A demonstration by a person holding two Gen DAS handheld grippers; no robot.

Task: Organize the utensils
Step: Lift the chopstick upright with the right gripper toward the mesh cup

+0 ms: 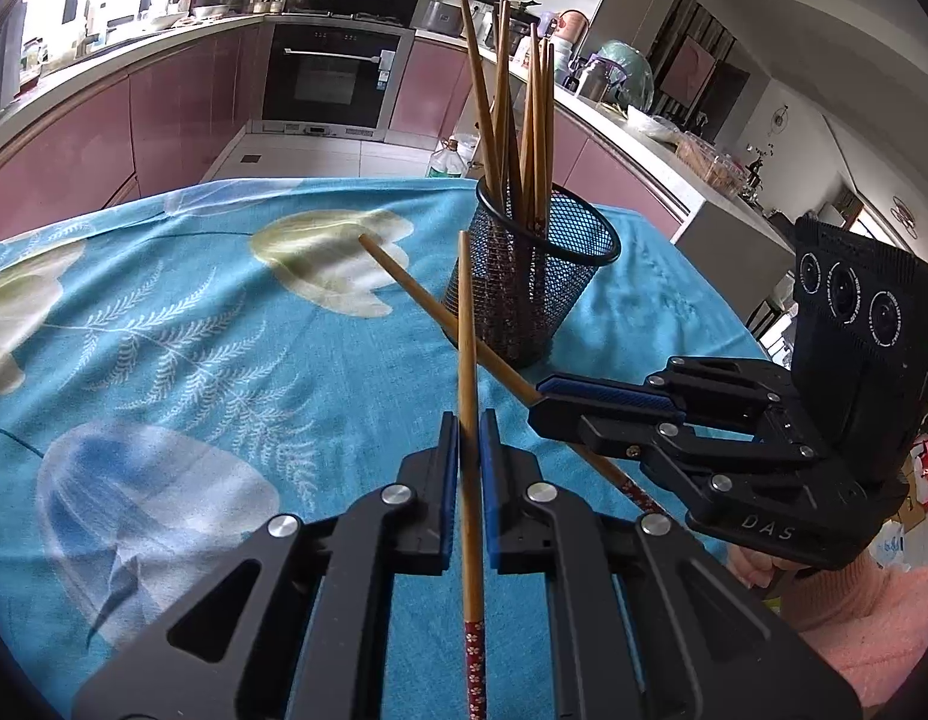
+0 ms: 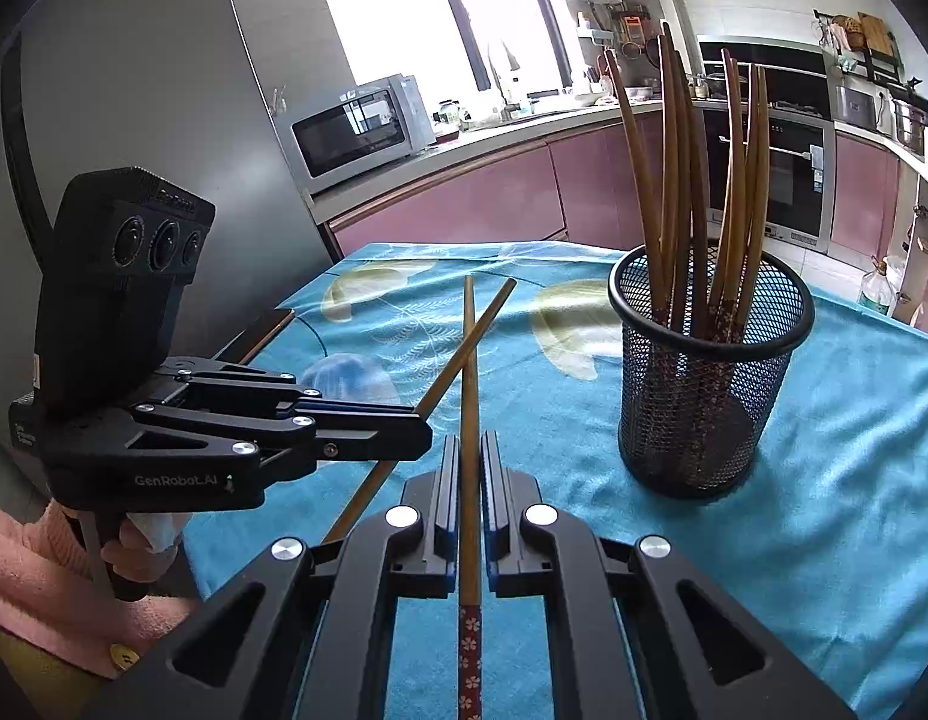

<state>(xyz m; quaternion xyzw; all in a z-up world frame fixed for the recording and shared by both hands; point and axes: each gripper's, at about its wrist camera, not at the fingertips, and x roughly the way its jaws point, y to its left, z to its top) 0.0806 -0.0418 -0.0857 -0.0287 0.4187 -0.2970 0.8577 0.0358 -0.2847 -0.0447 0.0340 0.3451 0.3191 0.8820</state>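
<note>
chopsticks: one clamped in left gripper (image 1: 468,450), one in right gripper (image 2: 469,468), both mid-carry; next, tip each into mesh cup (image 2: 709,372) on desk.

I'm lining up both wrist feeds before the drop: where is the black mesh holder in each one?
Left wrist: mesh holder sits centre, just right of the left gripper's chopstick.
Right wrist: mesh holder stands right of centre on the cloth.
Shared landmark: the built-in oven behind it.

A mesh holder (image 1: 532,276) stands on the tabletop (image 1: 182,324), chopsticks (image 1: 511,114) upright in it. Near it, two held chopsticks cross above the tabletop, one in each gripper.
</note>
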